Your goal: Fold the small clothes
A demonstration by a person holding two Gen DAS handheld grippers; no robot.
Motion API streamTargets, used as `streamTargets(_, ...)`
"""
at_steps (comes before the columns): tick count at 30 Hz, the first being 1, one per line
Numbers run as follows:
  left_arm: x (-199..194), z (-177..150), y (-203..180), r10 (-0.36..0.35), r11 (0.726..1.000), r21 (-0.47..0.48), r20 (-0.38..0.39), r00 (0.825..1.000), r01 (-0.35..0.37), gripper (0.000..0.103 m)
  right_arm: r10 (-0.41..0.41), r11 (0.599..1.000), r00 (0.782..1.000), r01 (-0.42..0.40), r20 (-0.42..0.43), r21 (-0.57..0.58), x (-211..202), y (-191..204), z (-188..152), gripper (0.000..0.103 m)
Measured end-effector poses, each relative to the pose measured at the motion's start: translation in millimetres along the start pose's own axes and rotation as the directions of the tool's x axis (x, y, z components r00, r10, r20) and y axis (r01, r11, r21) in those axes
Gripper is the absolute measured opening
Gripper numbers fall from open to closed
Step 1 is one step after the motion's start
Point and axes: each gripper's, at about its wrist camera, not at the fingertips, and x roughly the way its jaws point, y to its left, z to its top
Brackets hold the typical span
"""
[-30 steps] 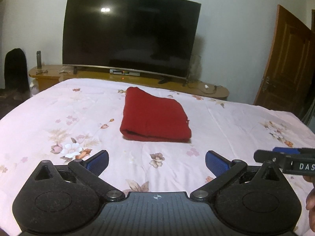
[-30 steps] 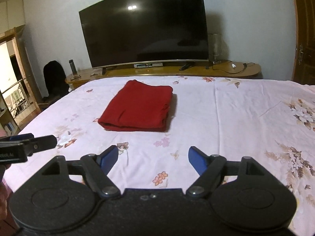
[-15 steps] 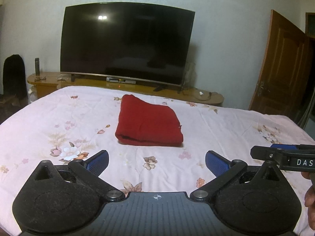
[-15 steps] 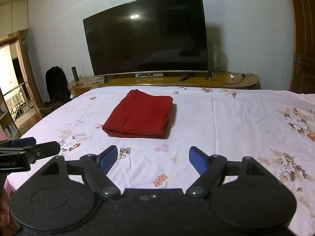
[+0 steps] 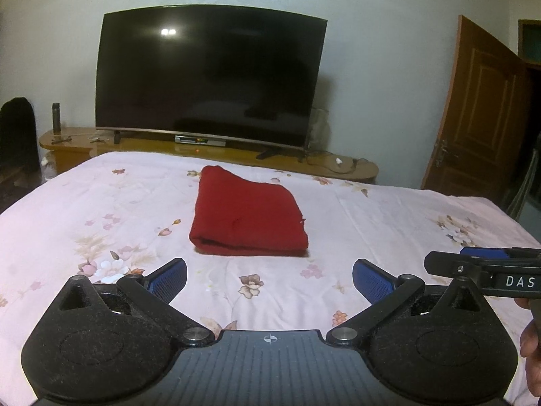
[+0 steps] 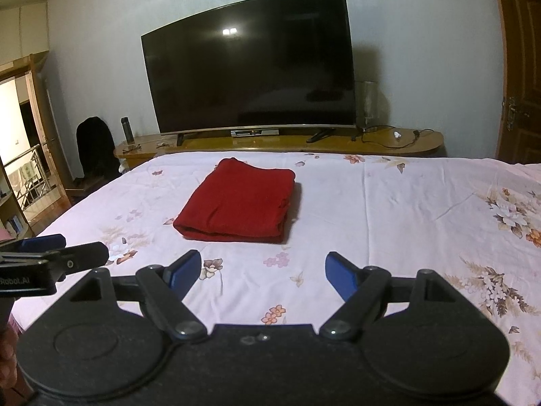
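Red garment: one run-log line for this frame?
red garment: folded, flat on bed | left hand-held gripper: open, empty | right hand-held gripper: open, empty | contact: none

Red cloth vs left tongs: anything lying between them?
Nothing but bare floral bedsheet between the open left tongs and the folded red cloth, clear in the left wrist view.

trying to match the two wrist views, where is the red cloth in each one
Left wrist: the folded red cloth lies on the bed, just left of centre, beyond the open left gripper.
Right wrist: the cloth sits left of centre, past the open right gripper and nearer its left finger.
Shared landmark: the TV stands directly behind the cloth in both views.
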Motion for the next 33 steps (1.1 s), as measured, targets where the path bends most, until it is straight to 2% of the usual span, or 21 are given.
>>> streamTargets(33,1.1,4.4,-3.5,-0.023,0.999,0.028,0.011,1.000,0.023,0.103,-0.021,1.000,1.000,0.021,0.002,-0.001,3.0,2.6,2.3,0.081)
